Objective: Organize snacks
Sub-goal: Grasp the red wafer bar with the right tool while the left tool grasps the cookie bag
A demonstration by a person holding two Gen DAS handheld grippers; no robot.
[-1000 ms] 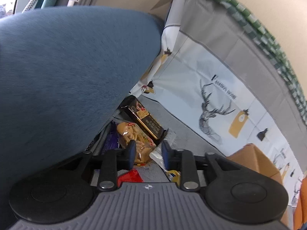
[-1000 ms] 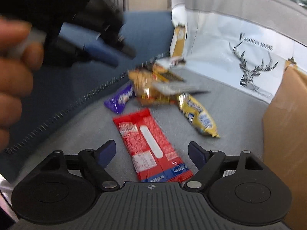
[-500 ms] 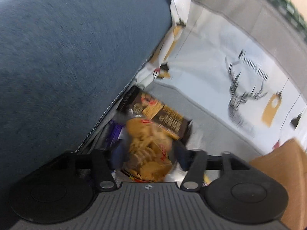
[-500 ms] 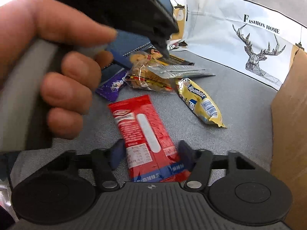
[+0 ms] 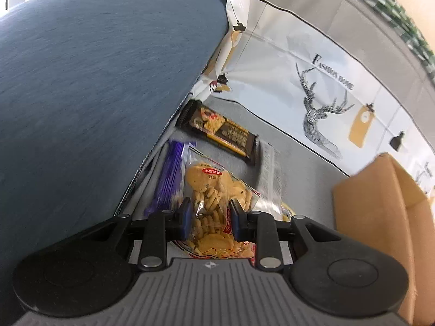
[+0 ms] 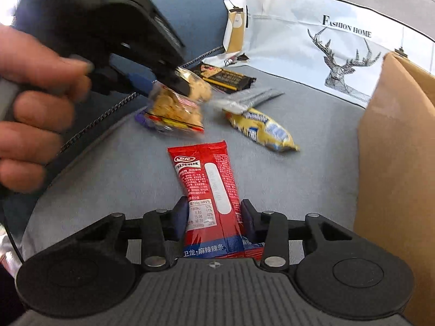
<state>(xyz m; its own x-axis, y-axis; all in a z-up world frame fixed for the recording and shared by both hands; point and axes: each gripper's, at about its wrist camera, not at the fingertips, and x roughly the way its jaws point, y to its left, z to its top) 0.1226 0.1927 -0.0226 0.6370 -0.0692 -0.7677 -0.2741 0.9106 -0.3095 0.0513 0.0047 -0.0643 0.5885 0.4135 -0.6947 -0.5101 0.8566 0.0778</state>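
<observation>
The left tool [image 5: 208,218] closes on a clear bag of biscuits [image 5: 214,187], pads pressing its sides, and holds it just above the grey cushion [image 6: 312,125] beside a purple packet [image 5: 170,174]. The right tool [image 6: 214,218] closes around the near end of a red snack packet [image 6: 209,182] lying flat on the cushion. A yellow packet [image 6: 261,129], a silver packet [image 6: 250,99] and a dark bar [image 6: 225,77] lie beyond, near a cardboard box [image 6: 394,163].

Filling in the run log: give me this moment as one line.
left claw: closing on cookie bag | right claw: closing on red snack pack | cardboard box: at right
</observation>
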